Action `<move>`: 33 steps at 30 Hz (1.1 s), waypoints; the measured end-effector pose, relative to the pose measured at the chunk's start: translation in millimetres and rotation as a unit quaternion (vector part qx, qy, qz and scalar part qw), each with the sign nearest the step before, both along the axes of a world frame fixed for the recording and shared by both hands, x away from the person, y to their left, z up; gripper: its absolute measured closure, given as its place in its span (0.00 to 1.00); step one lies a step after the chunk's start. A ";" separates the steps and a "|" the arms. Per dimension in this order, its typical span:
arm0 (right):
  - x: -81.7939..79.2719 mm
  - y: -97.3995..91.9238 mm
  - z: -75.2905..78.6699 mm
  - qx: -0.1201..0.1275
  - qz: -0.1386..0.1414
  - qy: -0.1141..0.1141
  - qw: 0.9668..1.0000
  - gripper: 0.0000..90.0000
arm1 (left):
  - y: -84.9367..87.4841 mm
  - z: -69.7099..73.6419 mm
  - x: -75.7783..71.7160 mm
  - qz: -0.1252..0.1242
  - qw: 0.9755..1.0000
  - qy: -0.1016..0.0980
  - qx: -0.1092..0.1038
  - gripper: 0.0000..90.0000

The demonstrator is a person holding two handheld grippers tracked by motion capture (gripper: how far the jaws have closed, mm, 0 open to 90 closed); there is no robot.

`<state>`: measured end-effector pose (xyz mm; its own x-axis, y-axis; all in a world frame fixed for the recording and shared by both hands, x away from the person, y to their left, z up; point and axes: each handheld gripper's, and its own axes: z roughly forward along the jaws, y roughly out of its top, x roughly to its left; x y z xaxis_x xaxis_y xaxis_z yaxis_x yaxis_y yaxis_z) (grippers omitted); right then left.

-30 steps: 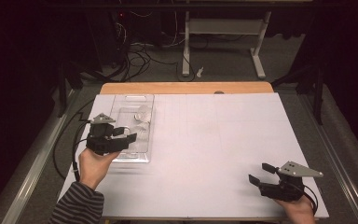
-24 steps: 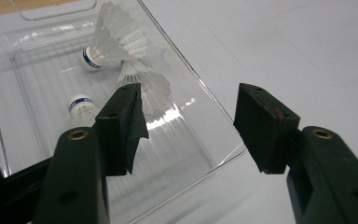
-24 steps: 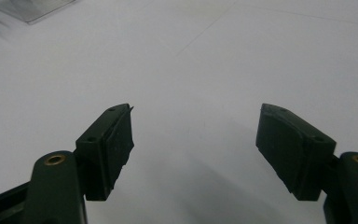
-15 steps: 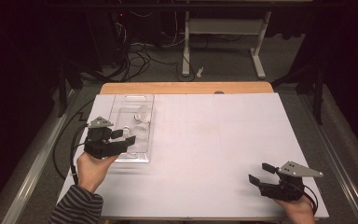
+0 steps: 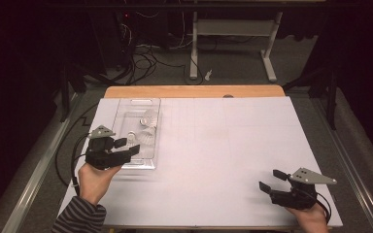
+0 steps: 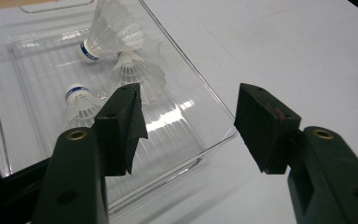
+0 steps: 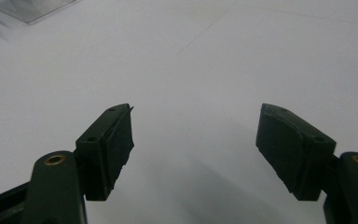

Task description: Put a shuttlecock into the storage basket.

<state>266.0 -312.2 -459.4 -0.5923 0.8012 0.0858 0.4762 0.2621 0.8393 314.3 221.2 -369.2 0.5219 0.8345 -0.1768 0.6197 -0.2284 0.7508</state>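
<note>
A clear plastic tray point(image 5: 126, 116) lies on the left of the white table and holds three white shuttlecocks. In the left gripper view one shuttlecock point(image 6: 109, 30) with a blue band lies at the far end, a second point(image 6: 137, 74) in the middle, and a third point(image 6: 79, 105) nearer. My left gripper point(image 5: 128, 146) hovers over the tray's near corner, jaws open with nothing between them point(image 6: 189, 112). At the near right of the table my right gripper point(image 5: 270, 179) is open and holds nothing, above bare white surface point(image 7: 196, 135).
The white sheet point(image 5: 223, 145) covers most of the table, with a wooden strip point(image 5: 194, 91) along its far edge. Cables and a metal stand point(image 5: 233, 34) are on the dark floor beyond. A tray corner point(image 7: 28, 9) shows far off in the right gripper view.
My left gripper has drifted slightly left and toward the near end of the tray. The right gripper has stayed where it was.
</note>
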 end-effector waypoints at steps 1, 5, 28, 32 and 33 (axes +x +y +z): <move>-0.1 0.0 0.0 0.000 0.000 0.000 1.000 0.31 | 0.1 -0.3 -0.7 0.001 1.000 0.000 0.000 0.47; -0.1 -0.2 0.0 0.001 0.000 0.000 1.000 0.31 | 1.2 -2.4 -3.0 0.001 1.000 0.001 0.000 0.46; 0.0 0.3 -0.1 0.000 0.001 0.001 1.000 0.31 | 11.9 -11.0 -20.1 0.009 1.000 -0.001 -0.012 0.45; 0.2 0.3 -0.2 -0.001 0.001 0.001 1.000 0.31 | 13.4 -12.1 -22.9 0.011 1.000 -0.003 -0.015 0.45; 0.1 0.4 -0.1 -0.001 0.001 0.001 1.000 0.31 | 13.7 -12.6 -23.7 0.011 1.000 -0.004 -0.015 0.45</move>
